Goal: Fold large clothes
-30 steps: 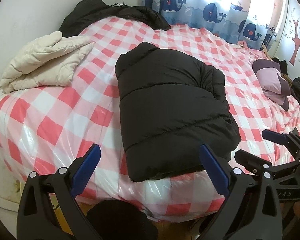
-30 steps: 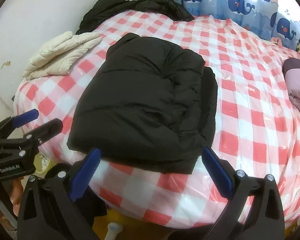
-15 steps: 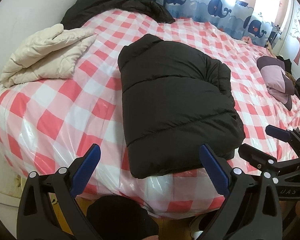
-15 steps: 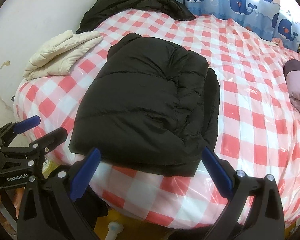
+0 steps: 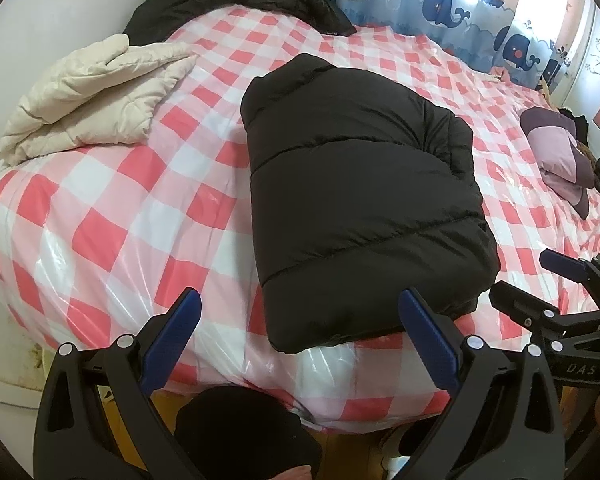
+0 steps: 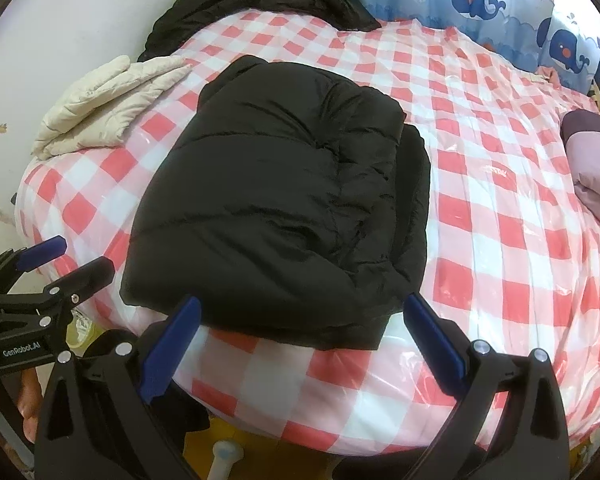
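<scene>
On the checked bed (image 5: 100,216) the black jacket (image 5: 360,200) lies folded; we hold left gripper (image 5: 296,316) & right gripper (image 6: 300,320) wide open, empty, next likely setting it aside.

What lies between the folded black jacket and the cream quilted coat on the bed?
Only bare checkered bedcover separates black jacket from cream coat, clearest in the left wrist view.

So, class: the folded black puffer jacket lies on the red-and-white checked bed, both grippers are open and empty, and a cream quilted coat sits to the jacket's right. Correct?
One error: the cream quilted coat sits to the left of the black puffer jacket, by the wall, as the left wrist view shows. The rest holds: the jacket lies folded on the checked bed, and the left gripper and right gripper are open and empty.
</scene>
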A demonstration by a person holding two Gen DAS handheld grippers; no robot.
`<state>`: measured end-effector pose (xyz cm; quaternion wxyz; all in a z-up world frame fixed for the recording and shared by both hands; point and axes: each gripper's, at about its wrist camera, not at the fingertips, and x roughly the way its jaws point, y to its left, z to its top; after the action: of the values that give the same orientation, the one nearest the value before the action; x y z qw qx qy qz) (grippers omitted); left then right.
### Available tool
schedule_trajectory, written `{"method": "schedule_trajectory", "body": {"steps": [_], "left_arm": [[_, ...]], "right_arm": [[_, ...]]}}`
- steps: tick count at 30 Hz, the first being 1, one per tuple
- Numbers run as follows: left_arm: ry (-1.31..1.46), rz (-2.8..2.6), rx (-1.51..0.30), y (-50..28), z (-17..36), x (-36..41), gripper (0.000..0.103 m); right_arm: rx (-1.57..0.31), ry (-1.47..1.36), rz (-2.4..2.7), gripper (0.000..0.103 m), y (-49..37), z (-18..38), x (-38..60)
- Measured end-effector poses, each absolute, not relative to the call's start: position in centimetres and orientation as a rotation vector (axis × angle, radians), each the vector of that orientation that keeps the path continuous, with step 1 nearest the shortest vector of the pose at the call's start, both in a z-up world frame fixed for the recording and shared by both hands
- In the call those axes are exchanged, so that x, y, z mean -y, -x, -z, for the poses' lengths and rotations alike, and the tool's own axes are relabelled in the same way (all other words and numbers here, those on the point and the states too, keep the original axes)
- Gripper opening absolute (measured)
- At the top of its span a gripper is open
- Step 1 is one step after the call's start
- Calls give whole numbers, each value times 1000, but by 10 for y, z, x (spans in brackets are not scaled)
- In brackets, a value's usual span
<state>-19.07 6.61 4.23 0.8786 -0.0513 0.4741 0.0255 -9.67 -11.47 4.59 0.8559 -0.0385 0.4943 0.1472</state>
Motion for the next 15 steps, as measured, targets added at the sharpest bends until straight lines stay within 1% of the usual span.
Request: {"method": "schedule_trajectory", "body": {"steps": [15], "left_arm": [[91, -61, -1004, 188, -37, -63, 95]], "right_arm": [[-1052, 87, -310, 98, 95, -42, 117]]}}
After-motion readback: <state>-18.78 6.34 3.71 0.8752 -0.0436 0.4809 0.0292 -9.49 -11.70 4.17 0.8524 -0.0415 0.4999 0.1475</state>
